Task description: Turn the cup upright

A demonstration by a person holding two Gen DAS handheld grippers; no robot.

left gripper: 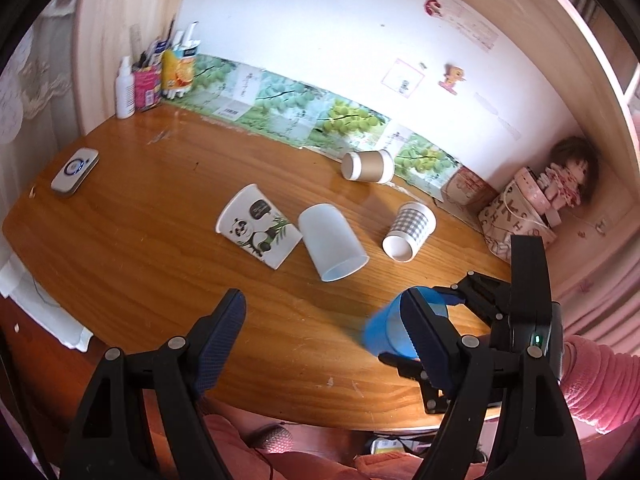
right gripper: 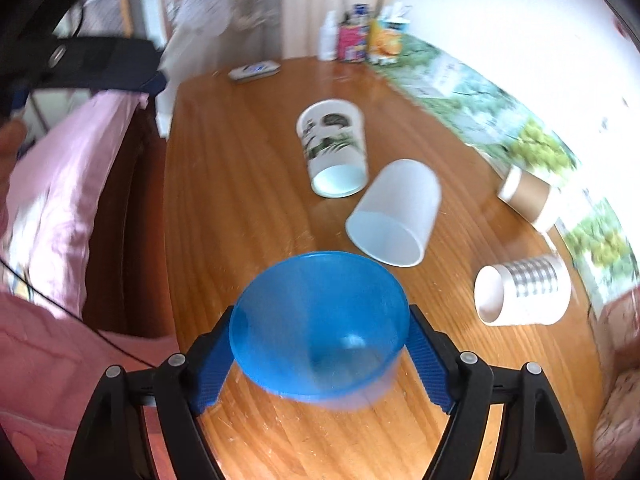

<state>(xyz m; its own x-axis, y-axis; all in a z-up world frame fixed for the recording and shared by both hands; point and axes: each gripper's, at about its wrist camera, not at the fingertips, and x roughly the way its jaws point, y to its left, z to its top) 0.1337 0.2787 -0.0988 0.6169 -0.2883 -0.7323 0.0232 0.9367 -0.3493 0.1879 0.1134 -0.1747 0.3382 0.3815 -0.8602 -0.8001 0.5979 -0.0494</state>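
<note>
Above the wooden table (right gripper: 248,208), a motion-blurred blue cup (right gripper: 320,328) is pinched between the right gripper (right gripper: 320,364) pads, partly hidden in the left view, while the left gripper (left gripper: 320,344) is held spread.

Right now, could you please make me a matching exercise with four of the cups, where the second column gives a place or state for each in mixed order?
Cups:
1. translucent blue plastic cup
2. white paper cup with panda print
3. brown paper cup with white ends
4. grey checked paper cup

States:
A. lying nearest the wall
B. held between the right gripper fingers
C. lying leftmost in the left wrist view
D. lying with its white inside showing

Pairs: 1-B, 2-C, 3-A, 4-D
</note>
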